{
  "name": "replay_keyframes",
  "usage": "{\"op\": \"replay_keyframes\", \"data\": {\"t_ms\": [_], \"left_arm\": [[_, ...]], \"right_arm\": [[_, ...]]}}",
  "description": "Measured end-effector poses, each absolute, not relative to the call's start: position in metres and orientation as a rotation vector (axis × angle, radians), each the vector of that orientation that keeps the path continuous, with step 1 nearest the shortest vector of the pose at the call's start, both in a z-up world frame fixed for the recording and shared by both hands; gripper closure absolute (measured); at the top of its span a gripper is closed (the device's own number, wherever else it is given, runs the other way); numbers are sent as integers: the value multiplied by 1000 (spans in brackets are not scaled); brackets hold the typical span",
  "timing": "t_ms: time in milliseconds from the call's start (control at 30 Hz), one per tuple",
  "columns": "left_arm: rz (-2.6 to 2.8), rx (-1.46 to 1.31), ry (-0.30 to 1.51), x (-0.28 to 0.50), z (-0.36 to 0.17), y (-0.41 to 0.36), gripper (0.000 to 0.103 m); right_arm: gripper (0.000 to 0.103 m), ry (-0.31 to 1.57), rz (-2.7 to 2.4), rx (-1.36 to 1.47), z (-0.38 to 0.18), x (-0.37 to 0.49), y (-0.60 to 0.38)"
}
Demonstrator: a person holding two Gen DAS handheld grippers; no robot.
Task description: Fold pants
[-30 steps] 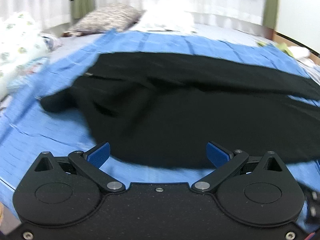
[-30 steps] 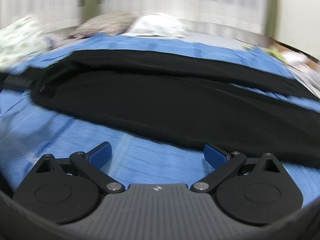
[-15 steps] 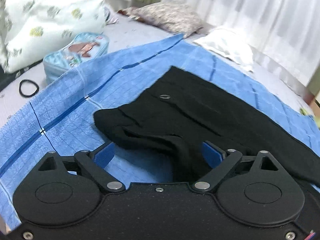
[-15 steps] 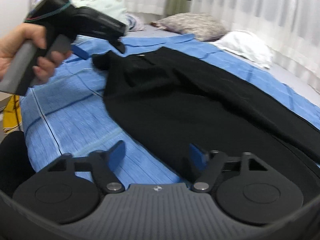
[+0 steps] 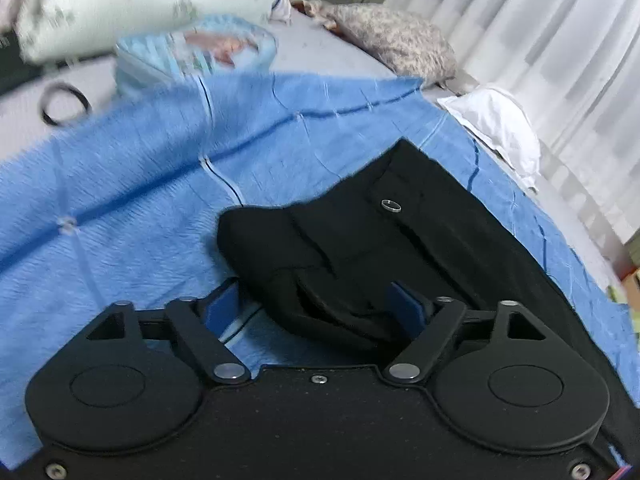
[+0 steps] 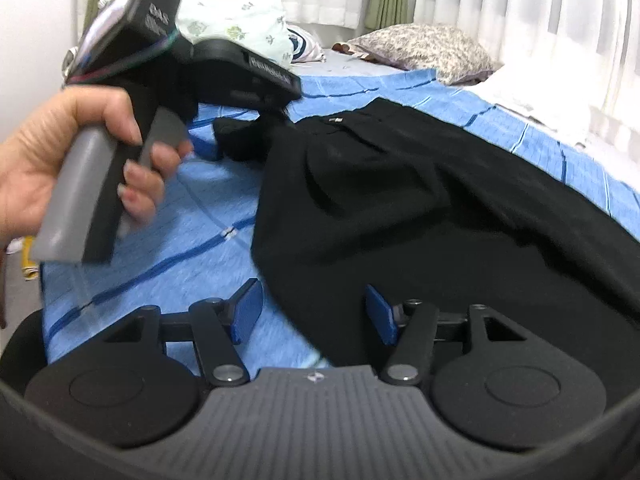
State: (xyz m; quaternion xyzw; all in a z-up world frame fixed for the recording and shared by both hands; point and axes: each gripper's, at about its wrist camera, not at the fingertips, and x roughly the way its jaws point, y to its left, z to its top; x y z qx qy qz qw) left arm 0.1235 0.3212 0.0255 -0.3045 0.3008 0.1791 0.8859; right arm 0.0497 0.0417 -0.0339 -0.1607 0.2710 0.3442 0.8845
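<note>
— Left claw: what is it doing?
— Its blue pads stand apart, unclosed, straddling a bunched corner at the waistband end of the black pants; whether they touch the cloth, I cannot tell.
— And the right claw?
— Spread wide too, gripping nothing, low at the near edge of the pants, one pad over the blue blanket and the other over the black cloth.
— Where do the pants lie?
— Spread across the blue blanket on the bed, with a patterned pillow and white curtains beyond.
</note>
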Motion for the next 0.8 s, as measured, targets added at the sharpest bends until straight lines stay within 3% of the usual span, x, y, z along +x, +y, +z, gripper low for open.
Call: {"op": "replay_keyframes", "data": {"t_ms": [67, 100, 133, 167, 200, 233, 433, 533, 600, 800], "left_arm": [[376, -638, 610, 130, 26, 321, 13], [384, -638, 616, 134, 27, 321, 15], [397, -635, 616, 136, 28, 320, 32], [413, -623, 617, 138, 29, 320, 49], [429, -608, 637, 141, 31, 321, 70], [427, -617, 649, 143, 32, 323, 77], [431, -479, 550, 125, 70, 310, 89], [407, -407, 508, 105, 91, 302, 89], [412, -385, 502, 95, 96, 301, 89], [562, -284, 596, 94, 67, 309, 92]], "right_arm": [[49, 563, 727, -346, -35, 55, 48], [57, 563, 735, -346, -34, 58, 50], [64, 564, 739, -342, -33, 60, 51], [83, 562, 735, -337, -32, 62, 51], [90, 560, 726, -337, -30, 63, 50], [91, 562, 729, -330, -27, 65, 48], [95, 581, 766, -226, 7, 54, 15], [95, 581, 814, -221, 26, 34, 0], [100, 613, 867, -185, 32, 25, -9], [100, 695, 875, -187, 8, 25, -10]]}}
